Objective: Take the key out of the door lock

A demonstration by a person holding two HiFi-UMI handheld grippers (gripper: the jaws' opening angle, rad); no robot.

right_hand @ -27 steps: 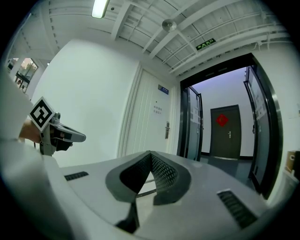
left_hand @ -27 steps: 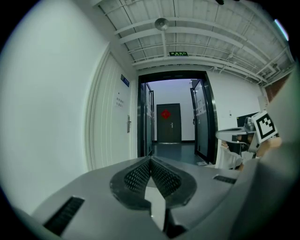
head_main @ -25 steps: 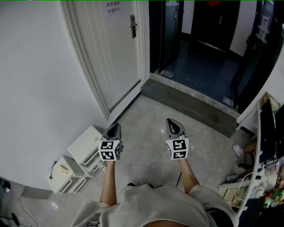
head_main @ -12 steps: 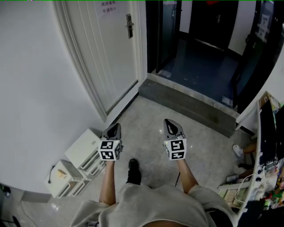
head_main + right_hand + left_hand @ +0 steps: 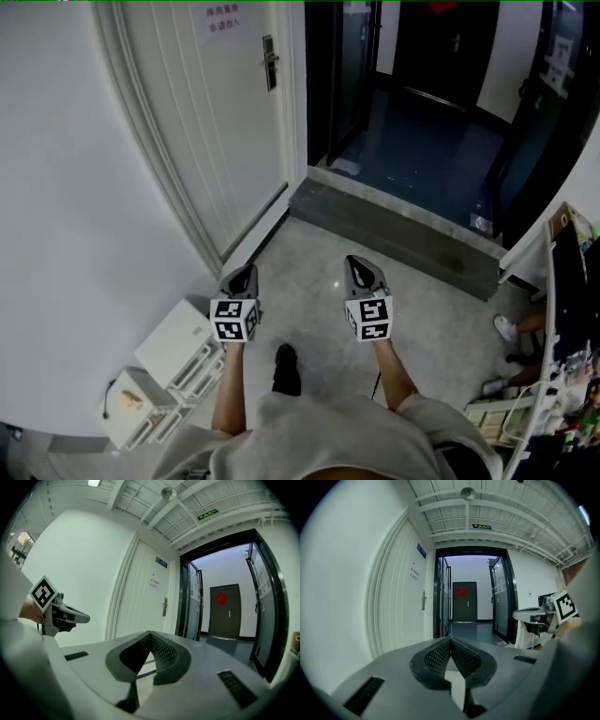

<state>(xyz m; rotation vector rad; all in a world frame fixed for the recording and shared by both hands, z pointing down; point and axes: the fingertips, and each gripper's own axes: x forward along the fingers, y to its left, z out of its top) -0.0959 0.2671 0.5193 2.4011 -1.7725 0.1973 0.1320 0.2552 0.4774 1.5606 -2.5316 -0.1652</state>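
A white door (image 5: pixel 220 122) stands ahead on the left, closed, with a dark lock plate and handle (image 5: pixel 269 62). The handle also shows in the left gripper view (image 5: pixel 423 600) and the right gripper view (image 5: pixel 165 606). A key is too small to make out in any view. My left gripper (image 5: pixel 242 274) and right gripper (image 5: pixel 362 266) are held side by side over the floor, well short of the door. Both point toward it. Each has its jaws together with nothing between them, seen up close on the left gripper (image 5: pixel 451 639) and the right gripper (image 5: pixel 150 633).
Two white drawer boxes (image 5: pixel 176 343) sit on the floor against the left wall. A grey stone step (image 5: pixel 394 230) leads into a dark corridor ending at a dark door (image 5: pixel 464 602). A cluttered desk (image 5: pixel 562 309) stands at the right. My shoe (image 5: pixel 285 367) shows below.
The person has stepped toward the door, carrying both grippers forward. The door and step sit lower and nearer in the head view, and a shoe has come into sight.
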